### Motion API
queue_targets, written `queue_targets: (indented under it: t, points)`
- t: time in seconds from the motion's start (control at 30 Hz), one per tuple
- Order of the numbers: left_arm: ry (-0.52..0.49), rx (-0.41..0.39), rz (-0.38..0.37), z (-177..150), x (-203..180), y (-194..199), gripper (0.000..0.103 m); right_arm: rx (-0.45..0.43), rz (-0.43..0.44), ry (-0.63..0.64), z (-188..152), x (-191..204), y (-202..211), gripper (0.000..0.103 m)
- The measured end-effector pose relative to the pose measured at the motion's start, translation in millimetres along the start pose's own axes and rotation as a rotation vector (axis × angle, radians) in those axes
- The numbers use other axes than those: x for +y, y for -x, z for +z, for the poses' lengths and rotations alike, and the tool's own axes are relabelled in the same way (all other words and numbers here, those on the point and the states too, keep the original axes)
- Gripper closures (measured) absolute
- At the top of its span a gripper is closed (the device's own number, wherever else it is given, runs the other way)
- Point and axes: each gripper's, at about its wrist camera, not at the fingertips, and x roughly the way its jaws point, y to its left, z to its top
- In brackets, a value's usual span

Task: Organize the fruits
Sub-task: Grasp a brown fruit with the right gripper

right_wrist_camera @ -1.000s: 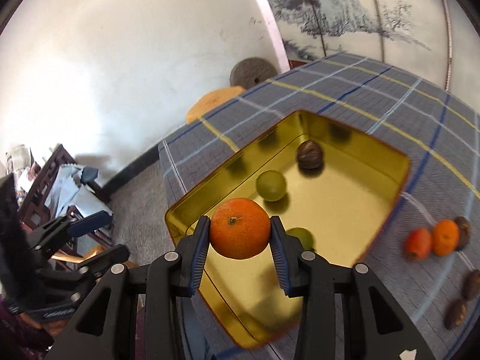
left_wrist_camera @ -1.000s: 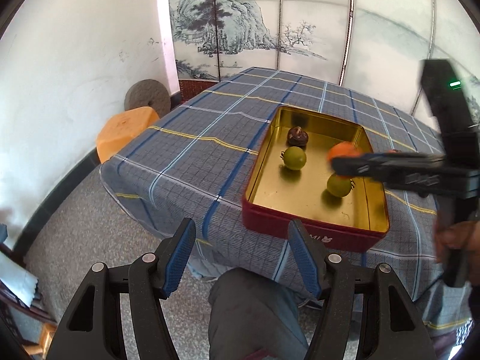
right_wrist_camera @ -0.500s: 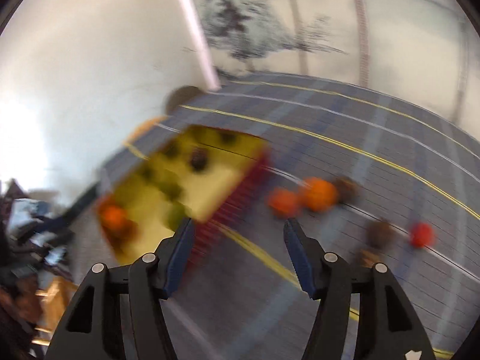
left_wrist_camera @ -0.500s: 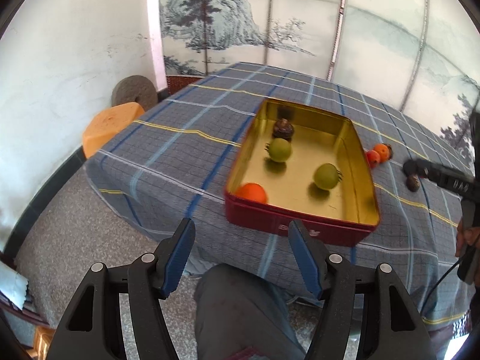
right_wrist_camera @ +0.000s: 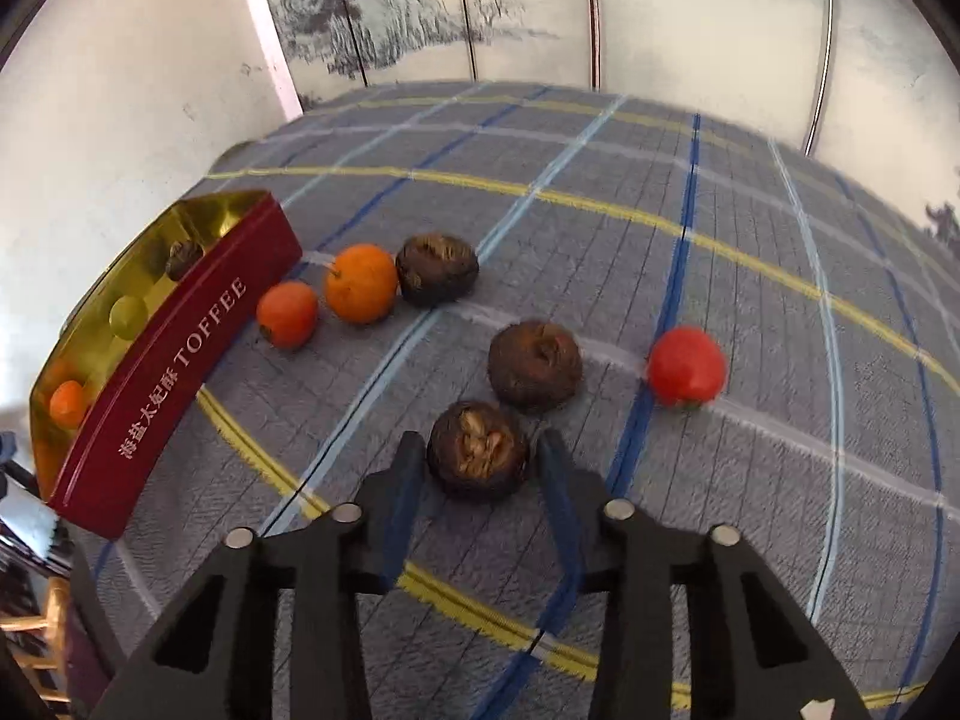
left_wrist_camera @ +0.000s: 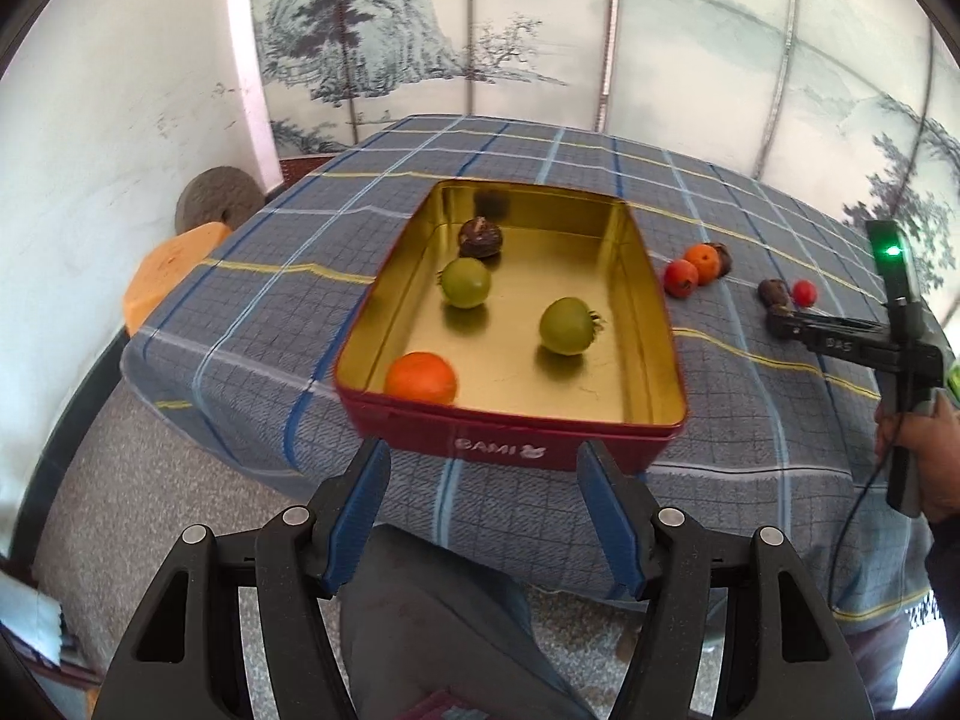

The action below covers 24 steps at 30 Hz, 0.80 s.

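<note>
1. Gold-lined red rectangular tin [left_wrist_camera: 651, 306] sits on the plaid-clothed counter [left_wrist_camera: 336, 228], holding two round green fruits [left_wrist_camera: 465, 282], one orange fruit [left_wrist_camera: 420, 377] and one dark brown wrinkled fruit [left_wrist_camera: 480, 237].
2. Right hand-held gripper [right_wrist_camera: 477, 468] is closing its jaws around another dark brown wrinkled fruit with a pale cracked top [right_wrist_camera: 477, 457] on the cloth, beside the tin.
3. Left hand-held gripper [left_wrist_camera: 485, 516] hangs before the tin's near wall, jaws spread and empty.

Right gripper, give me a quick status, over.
Right gripper closing around nearest dark brown fruit on the tablecloth. Left gripper open, empty, short of the tin. Nothing blocking.
</note>
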Motion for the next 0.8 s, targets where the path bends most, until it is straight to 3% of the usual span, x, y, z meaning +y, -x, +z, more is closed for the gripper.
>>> queue_targets:
  t: [0.13,0.23,0.43,0.53,0.6,0.8]
  points:
    - [-0.04,-0.039,-0.062,14,-10,7,0.038,0.008,0.021,0.035,-5,0,6,0.072]
    - [-0.085,-0.09,-0.149,33,-18,16,0.037,-0.025,0.019,0.017,-17,-19,28,0.072]
    - [-0.374,-0.119,-0.279,85,-73,16,0.037,-0.063,-0.11,-0.05,-40,-89,67,0.072]
    - [-0.543,-0.075,-0.347,105,-109,-5,0.037,-0.061,-0.134,-0.108,-54,-121,75,0.072]
    - [-0.667,-0.022,-0.335,116,-138,-29,0.037,-0.06,-0.13,-0.14,-64,-135,77,0.072]
    - [-0.821,0.129,-0.373,133,-180,-92,0.04,-0.092,-0.077,-0.188,-73,-151,81,0.071]
